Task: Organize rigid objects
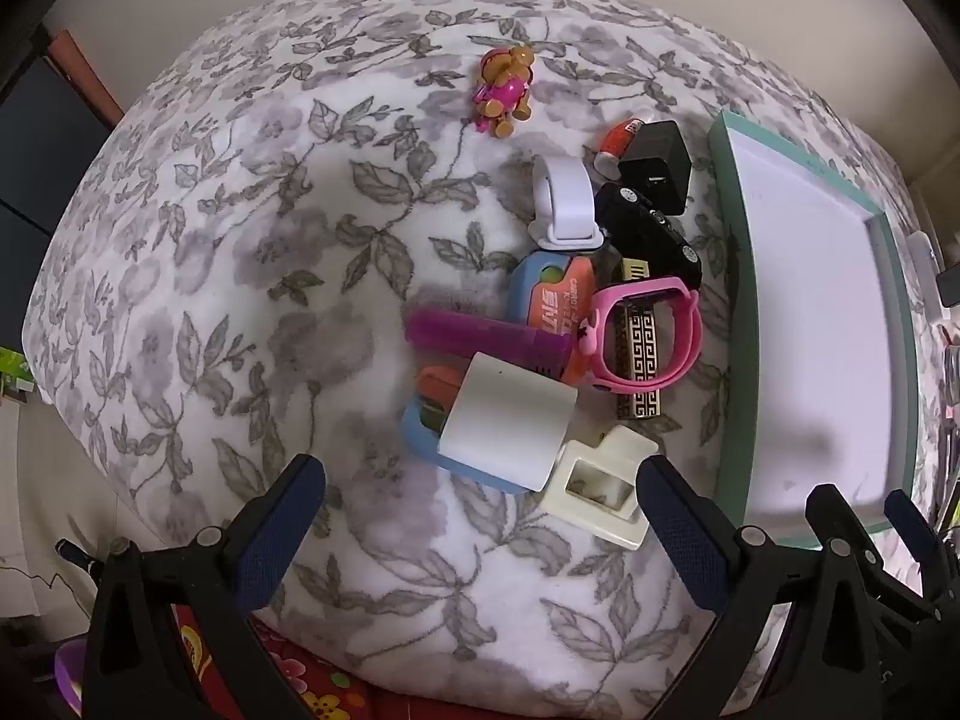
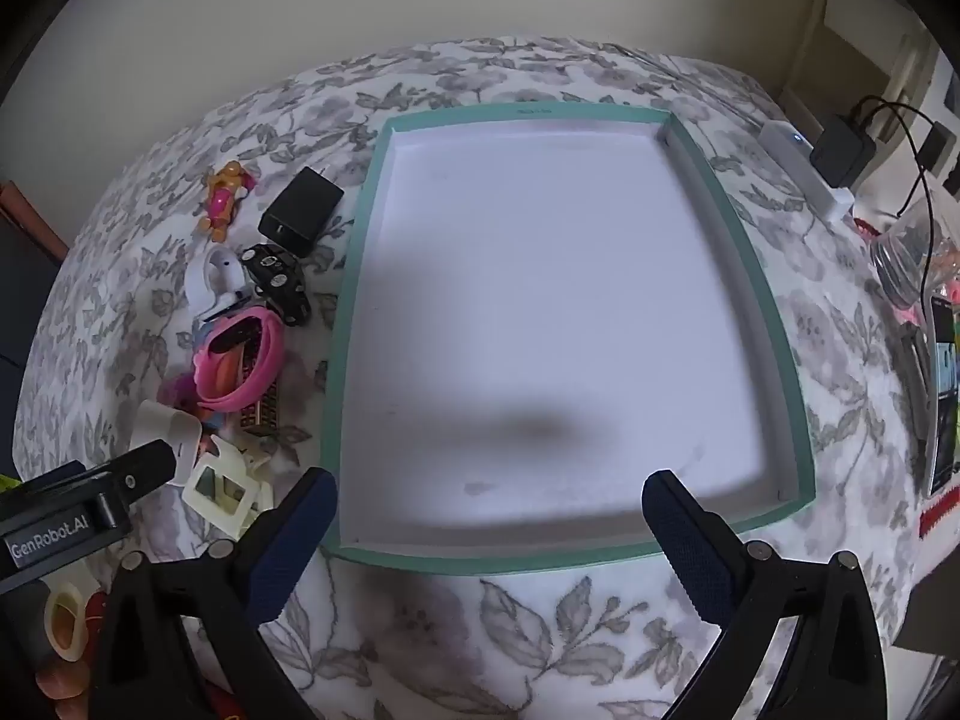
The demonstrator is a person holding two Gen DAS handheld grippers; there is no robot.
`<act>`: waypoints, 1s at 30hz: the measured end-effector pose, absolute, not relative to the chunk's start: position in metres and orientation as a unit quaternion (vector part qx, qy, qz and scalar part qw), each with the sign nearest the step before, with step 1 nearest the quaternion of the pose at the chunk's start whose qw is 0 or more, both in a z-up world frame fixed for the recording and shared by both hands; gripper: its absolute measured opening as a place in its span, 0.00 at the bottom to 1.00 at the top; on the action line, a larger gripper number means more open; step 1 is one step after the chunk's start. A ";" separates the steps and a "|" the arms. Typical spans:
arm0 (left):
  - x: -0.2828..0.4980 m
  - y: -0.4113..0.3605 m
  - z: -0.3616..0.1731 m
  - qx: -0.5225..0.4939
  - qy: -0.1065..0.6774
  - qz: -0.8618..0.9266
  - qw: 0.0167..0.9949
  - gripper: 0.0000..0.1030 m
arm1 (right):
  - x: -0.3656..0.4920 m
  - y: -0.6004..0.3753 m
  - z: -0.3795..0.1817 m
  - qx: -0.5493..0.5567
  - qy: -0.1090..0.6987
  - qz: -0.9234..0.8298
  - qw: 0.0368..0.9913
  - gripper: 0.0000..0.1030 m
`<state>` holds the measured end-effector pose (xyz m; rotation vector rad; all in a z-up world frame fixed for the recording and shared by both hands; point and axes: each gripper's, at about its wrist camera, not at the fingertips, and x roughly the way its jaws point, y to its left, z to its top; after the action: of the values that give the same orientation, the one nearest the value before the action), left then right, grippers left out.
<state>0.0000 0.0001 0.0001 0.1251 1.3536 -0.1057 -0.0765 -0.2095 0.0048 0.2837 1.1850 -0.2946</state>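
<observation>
Surface: a bench draped in a white cloth (image 1: 198, 276) printed with grey leaves and flowers
Tray: a shallow box with a teal rim (image 2: 354, 276) and white floor, nothing inside it, lying on the cloth to the right of the pile
Left gripper (image 1: 480, 504): fingers (image 1: 282, 534) spread wide, nothing between them, hovering above the near edge of the pile and pointing steeply down
Right gripper (image 2: 489, 516): fingers (image 2: 294, 540) spread wide, holding nothing, hanging over the tray's near rim
Pile: a cluster of small rigid things just left of the tray, many touching or overlapping
White curved piece (image 1: 510, 414): nearest the left gripper, lying over a blue case (image 1: 420, 438)
Cream frame (image 1: 600, 480): just beside the white curved piece, close to the left gripper's right finger
Pink watch band (image 1: 648, 330): resting on a black-and-gold patterned bar (image 1: 639, 360)
Purple tube (image 1: 480, 339): lying across an orange and blue case (image 1: 552, 294)
White strap (image 1: 567, 204): behind the orange and blue case
Black toy car (image 1: 651, 231): between the white strap and the tray, wheels showing
Black charger block (image 1: 657, 165): behind the car, beside an orange thread spool (image 1: 615, 144)
Pink and brown toy figure (image 1: 504, 90): alone, apart from the pile, farther back
Far right: a white power strip (image 2: 804, 171) with a black adapter plugged in, beyond the tray
</observation>
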 end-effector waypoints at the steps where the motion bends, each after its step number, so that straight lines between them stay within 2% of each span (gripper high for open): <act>1: 0.000 0.000 0.000 0.056 0.625 -0.049 0.777 1.00 | -0.076 -0.209 0.005 0.132 0.555 -0.138 0.810 1.00; 30: -0.007 -0.003 0.011 0.053 0.605 -0.045 0.793 1.00 | -0.075 -0.209 0.010 0.128 0.550 -0.139 0.813 1.00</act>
<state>-0.0069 -0.0028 0.0110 0.1132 1.3004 -0.0959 -0.0748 -0.2086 0.0098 0.2729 1.1749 -0.2975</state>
